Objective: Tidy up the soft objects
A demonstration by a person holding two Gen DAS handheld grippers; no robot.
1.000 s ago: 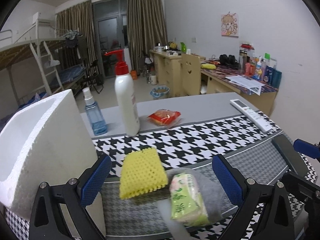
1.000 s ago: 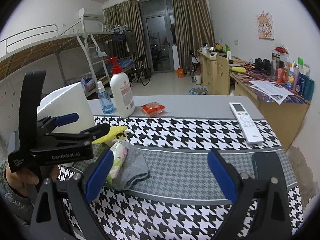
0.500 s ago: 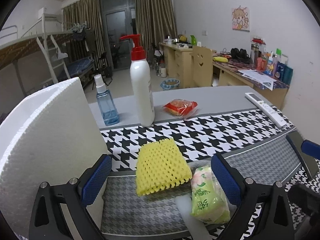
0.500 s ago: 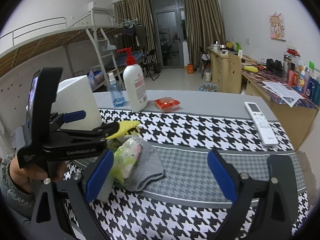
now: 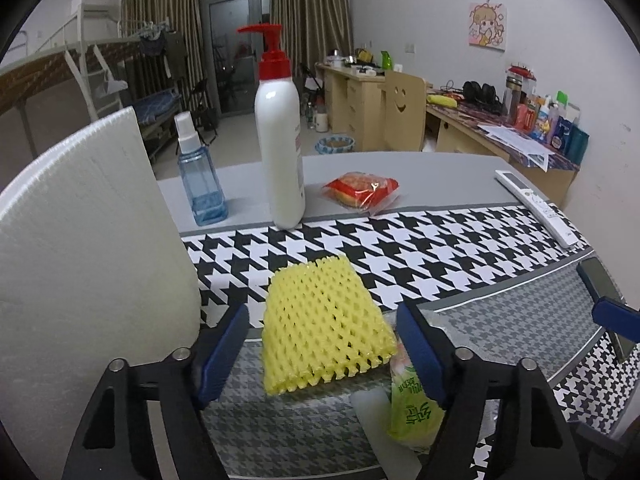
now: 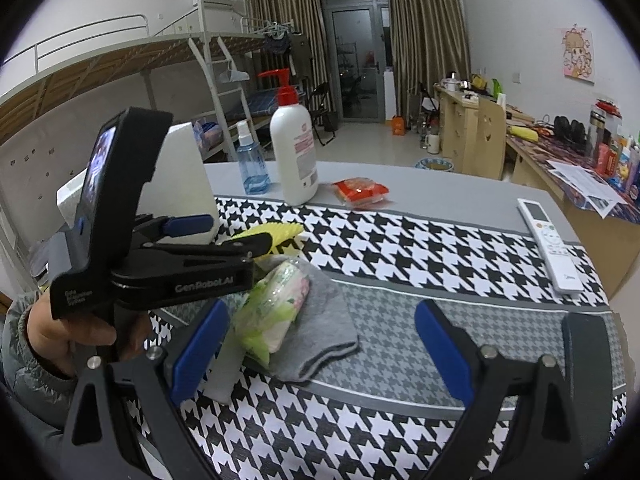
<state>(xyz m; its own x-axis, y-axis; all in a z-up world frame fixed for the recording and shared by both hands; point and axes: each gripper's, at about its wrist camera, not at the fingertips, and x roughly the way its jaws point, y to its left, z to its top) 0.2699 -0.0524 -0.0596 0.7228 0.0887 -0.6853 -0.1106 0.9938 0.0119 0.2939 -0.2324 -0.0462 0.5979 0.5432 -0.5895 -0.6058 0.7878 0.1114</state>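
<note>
A yellow foam net sleeve (image 5: 324, 324) lies on the houndstooth cloth, between the fingers of my open left gripper (image 5: 326, 344); it also shows in the right wrist view (image 6: 280, 234). A green tissue pack (image 5: 412, 408) lies just right of it on a folded grey cloth (image 6: 320, 332); the pack also shows in the right wrist view (image 6: 276, 304). My right gripper (image 6: 320, 352) is open and empty, hovering over the grey cloth's near edge. A white foam box (image 5: 80, 264) stands at the left.
A white pump bottle (image 5: 280, 148), a blue spray bottle (image 5: 200, 176) and a red snack packet (image 5: 360, 188) stand at the table's far side. A white remote (image 6: 550, 246) lies at the right. A dark phone (image 6: 592, 364) lies near the right edge.
My left gripper has moved forward and its fingers now straddle the yellow net sleeve. My right gripper has shifted a little closer to the tissue pack and grey cloth.
</note>
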